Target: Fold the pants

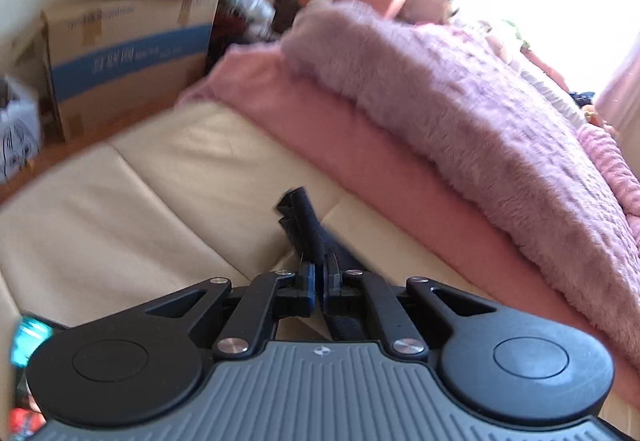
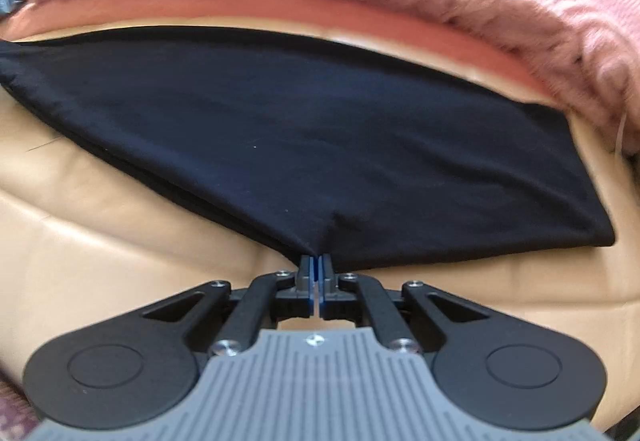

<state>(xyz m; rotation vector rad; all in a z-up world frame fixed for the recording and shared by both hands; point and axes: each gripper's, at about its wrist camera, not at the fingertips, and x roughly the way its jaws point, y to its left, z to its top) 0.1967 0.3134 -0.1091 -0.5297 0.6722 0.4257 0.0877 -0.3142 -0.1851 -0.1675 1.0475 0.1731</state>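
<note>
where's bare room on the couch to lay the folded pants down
Bare cream cushion lies left of and below the black pants, toward the cardboard box. The far side is crowded: pink blankets piled along the pants' far edge.

Left hand-held gripper point(image 1: 318, 269) and right hand-held gripper point(image 2: 318, 261) are identical: grey ribbed body with a small round emblem, two black disc-shaped housings, black linkage arms fastened by silver screws, black fingers faced with blue pads.
</note>
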